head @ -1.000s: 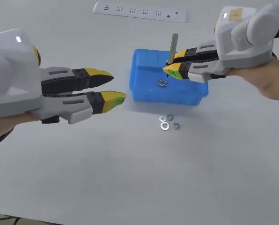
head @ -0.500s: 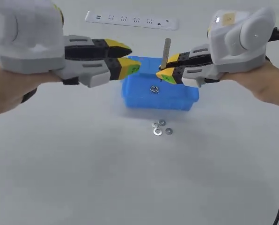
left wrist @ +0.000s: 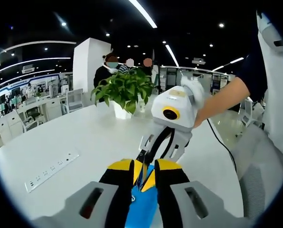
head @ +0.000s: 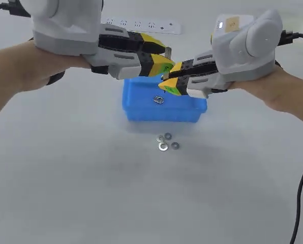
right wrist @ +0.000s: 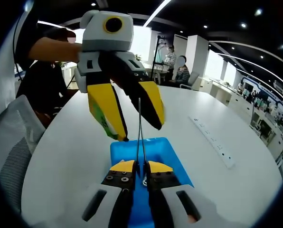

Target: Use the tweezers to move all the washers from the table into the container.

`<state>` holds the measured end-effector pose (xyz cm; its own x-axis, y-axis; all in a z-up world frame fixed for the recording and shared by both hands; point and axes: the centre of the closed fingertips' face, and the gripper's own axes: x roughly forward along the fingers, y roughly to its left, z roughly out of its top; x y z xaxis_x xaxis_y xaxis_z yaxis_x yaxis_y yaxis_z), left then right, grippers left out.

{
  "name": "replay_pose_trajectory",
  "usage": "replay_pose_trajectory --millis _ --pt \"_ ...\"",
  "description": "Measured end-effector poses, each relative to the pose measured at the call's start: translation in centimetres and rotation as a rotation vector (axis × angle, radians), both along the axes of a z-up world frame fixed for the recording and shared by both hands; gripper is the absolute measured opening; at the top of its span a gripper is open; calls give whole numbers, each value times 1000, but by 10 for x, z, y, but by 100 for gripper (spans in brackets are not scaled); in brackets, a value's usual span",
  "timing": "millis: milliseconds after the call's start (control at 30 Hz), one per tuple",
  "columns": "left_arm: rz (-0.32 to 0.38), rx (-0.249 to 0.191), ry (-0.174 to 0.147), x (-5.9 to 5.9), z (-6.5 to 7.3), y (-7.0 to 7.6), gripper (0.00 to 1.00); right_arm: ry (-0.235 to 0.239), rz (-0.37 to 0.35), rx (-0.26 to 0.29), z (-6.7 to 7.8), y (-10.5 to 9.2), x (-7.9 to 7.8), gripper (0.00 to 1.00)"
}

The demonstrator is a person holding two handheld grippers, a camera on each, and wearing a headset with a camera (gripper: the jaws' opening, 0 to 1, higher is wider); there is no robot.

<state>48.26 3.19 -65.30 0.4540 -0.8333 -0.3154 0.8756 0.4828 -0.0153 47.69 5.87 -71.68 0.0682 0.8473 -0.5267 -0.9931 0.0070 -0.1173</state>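
**Tweezers** point(right wrist: 139, 135): thin springy metal, probably light and slick. They are clamped in my right gripper point(right wrist: 141, 165) over the blue container point(head: 141, 109). My left gripper point(left wrist: 142, 173) has its jaws apart, either side of the upper end. Best hold is likely mid-shank, on the flats.

**Washers** point(head: 167, 142): small, flat and hard, likely to skid. They sit in a loose cluster on the table point(head: 90, 178), just near of the container, and one washer point(head: 159, 100) already lies inside. Pinch by the rim.
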Motion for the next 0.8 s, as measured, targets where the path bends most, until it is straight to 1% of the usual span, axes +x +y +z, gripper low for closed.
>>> replay_pose_trajectory --millis 33,133,300,367,400,467,500,600,667,800 --pt "-6 2 -1 2 0 0 20 0 0 0 0 0 0 9" --pt "-21 4 3 1 1 0 14 1 1 0 -2 -1 2 9" --pt "-34 -2 -9 0 7 -2 9 6 6 -3 -4 -1 2 9" --pt "-55 12 -12 -2 6 -4 8 5 9 -5 -5 0 2 9" --pt "-61 34 -29 -2 4 -3 8 4 13 -11 -6 0 2 9" --pt "-71 42 -29 -3 4 -3 7 7 17 -14 -7 -1 1 9" --pt "-74 55 -45 -4 4 -6 7 7 18 -16 -7 -1 1 9" --pt "-68 68 -53 -2 3 -4 5 5 21 -22 -9 -2 1 10" --pt "-70 69 -60 -1 4 -4 5 4 18 -19 -8 -2 2 10" --pt "-80 78 -84 -1 5 -5 4 1 10 -16 -6 -1 4 11"
